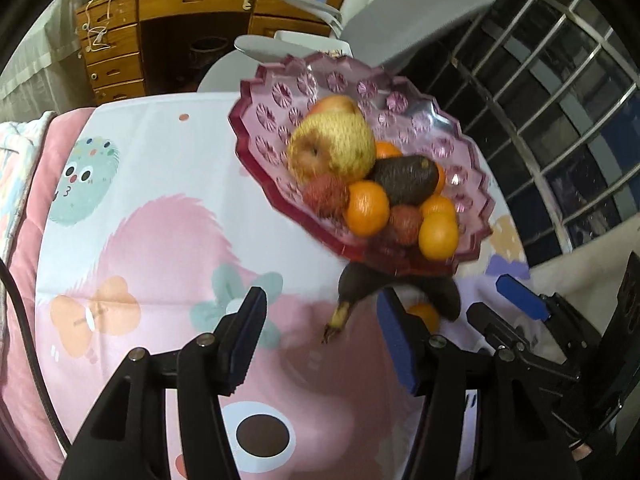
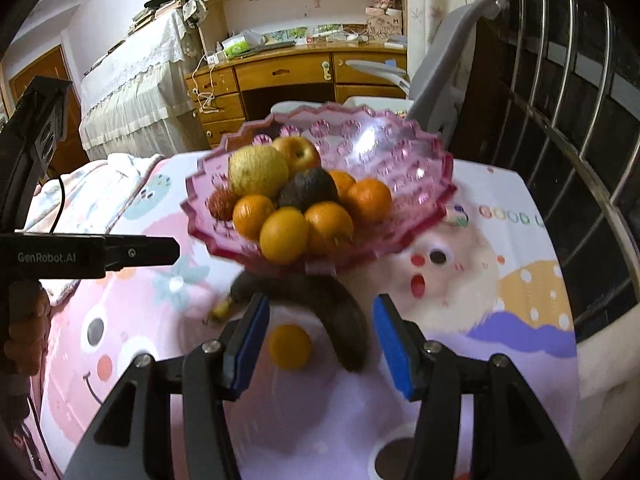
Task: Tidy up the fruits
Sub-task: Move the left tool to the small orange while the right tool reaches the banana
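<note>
1. Left view: left gripper jaws apart, empty, over cloth; banana and orange lie just below bowl. Approach banana's stem squarely.
2. Right view: right gripper jaws apart, empty; orange between them, seemingly untouched. Centre before closing.

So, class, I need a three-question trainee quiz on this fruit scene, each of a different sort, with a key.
1. True or false: the darkened overripe banana lies inside the pink faceted glass bowl.
2. Which fruit lies between the right gripper's open jaws? A small round orange B pear C avocado
3. Fill in: the left gripper is ____.

Key: 1 false; 2 A, the small round orange; 3 open.
</note>
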Tool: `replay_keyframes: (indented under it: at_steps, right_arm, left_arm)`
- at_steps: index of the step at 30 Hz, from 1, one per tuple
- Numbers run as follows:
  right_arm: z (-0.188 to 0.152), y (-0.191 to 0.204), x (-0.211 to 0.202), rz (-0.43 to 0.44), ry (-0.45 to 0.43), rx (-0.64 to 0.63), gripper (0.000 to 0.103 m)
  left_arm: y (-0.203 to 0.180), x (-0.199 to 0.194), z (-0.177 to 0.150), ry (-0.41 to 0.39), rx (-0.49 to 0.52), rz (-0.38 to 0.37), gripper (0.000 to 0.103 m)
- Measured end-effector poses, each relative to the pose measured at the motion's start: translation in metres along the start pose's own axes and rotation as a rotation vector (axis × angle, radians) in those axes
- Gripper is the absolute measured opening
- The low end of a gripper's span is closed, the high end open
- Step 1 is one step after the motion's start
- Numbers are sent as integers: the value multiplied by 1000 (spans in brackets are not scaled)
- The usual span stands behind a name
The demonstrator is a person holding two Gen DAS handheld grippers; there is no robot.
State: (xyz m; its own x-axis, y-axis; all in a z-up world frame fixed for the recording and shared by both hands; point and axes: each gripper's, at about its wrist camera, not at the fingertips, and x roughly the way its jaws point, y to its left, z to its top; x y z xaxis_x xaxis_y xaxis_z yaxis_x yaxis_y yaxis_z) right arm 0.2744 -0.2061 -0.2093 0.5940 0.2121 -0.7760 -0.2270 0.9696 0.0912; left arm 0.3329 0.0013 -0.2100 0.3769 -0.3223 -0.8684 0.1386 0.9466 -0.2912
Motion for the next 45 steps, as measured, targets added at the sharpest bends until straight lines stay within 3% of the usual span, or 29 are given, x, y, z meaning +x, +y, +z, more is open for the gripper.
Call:
replay_keyframes:
  at_steps: [14, 23, 32, 45]
  right_arm:
    - [-17, -21, 27, -7, 46, -43, 55]
    - [-22, -32, 44, 65, 54, -115, 55]
    - [-22, -34, 60, 154, 46, -204, 54]
    - [-20, -36, 65, 196, 24, -269, 50]
  left_arm:
    - [-36, 29, -37, 92, 73, -92, 56]
    - [-56, 53, -44, 114, -33, -122, 56]
    - [-63, 65, -42, 103, -107, -85, 56]
    - [-65, 77, -37, 88, -188, -79, 49]
